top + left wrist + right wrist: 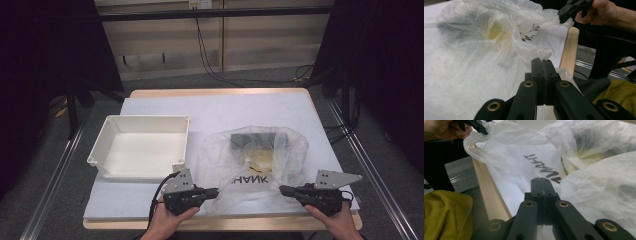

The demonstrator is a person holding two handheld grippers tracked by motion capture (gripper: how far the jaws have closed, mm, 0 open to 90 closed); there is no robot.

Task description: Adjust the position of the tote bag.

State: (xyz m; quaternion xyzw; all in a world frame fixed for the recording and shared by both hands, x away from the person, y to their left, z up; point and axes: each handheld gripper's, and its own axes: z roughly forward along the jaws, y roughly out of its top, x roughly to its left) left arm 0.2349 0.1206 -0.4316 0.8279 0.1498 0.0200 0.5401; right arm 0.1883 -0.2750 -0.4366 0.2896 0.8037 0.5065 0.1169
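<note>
Our left gripper (216, 191) and right gripper (282, 189) each had jaws pinched on an edge of the plastic bag (252, 160) at the table's (150, 210) near edge, probably to spread its mouth.

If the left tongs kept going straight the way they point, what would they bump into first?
The left tongs point right along the table's near edge and are shut on the plastic bag. Straight on, they would push into more of that bag first, then probably meet the right tongs; depth is hard to judge.
</note>
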